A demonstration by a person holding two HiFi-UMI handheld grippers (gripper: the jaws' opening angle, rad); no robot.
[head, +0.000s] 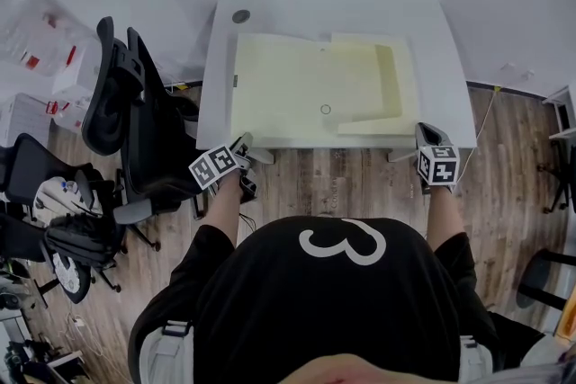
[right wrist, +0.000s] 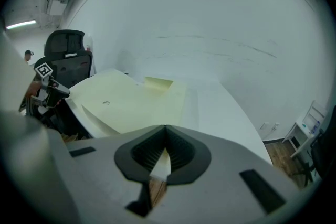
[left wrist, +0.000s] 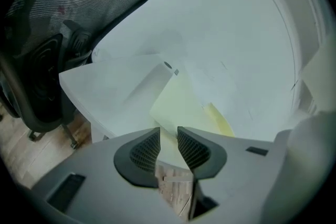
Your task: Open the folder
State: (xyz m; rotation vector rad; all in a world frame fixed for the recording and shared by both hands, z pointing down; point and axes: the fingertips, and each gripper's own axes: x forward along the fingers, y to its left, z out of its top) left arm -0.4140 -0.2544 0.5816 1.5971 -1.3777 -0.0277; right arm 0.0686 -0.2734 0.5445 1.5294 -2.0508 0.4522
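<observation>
the pale yellow folder lay flat on the white desk, at twelve o'clock from the person, its right part folded into raised flaps. the left hand-held gripper sat at the desk's seven o'clock corner, jaws a narrow gap apart, gripping nothing, the folder's corner just beyond. the right hand-held gripper, at the five o'clock corner, had its jaw tips pressed together. a black office chair stood at nine o'clock.
</observation>
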